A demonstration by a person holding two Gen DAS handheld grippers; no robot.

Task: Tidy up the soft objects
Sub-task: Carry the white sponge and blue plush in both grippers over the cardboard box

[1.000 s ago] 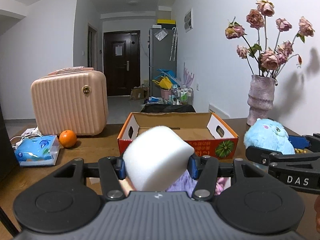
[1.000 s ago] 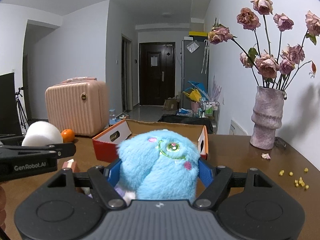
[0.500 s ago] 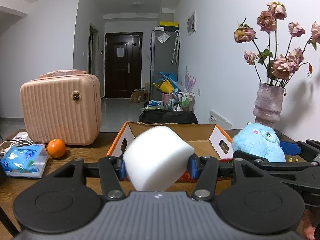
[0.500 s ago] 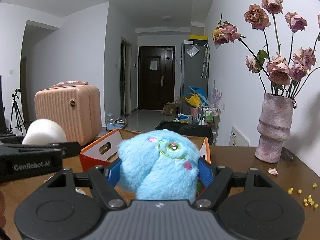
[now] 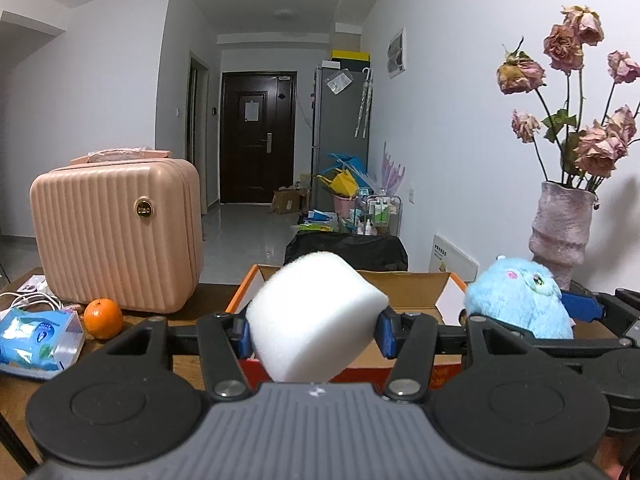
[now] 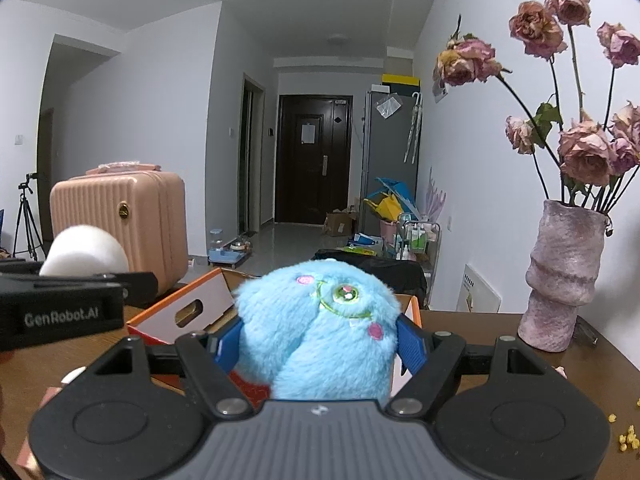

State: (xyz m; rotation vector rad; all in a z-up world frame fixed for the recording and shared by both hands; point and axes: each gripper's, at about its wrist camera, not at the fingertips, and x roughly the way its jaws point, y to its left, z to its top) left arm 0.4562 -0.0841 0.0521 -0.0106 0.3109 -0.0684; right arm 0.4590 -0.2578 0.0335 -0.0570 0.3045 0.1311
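My left gripper [image 5: 314,334] is shut on a white foam sponge [image 5: 316,316], its blue pads pressing both sides. My right gripper [image 6: 318,342] is shut on a fluffy blue plush toy [image 6: 320,332] with an embroidered eye. Both are held just in front of an open orange cardboard box [image 5: 404,282] on the wooden table; its near wall sits behind the sponge. In the left wrist view the plush toy [image 5: 518,306] shows at the right. In the right wrist view the sponge [image 6: 82,252] and the box [image 6: 188,312] show at the left.
A pink ribbed suitcase [image 5: 116,236], an orange [image 5: 103,318] and a blue tissue pack [image 5: 36,338] sit on the table's left. A vase of dried roses [image 6: 562,276] stands at the right by the wall. Yellow crumbs [image 6: 628,438] lie near it.
Both grippers have moved forward toward the box with their loads still held. The box now sits close behind the sponge and the plush, and the suitcase looks nearer.
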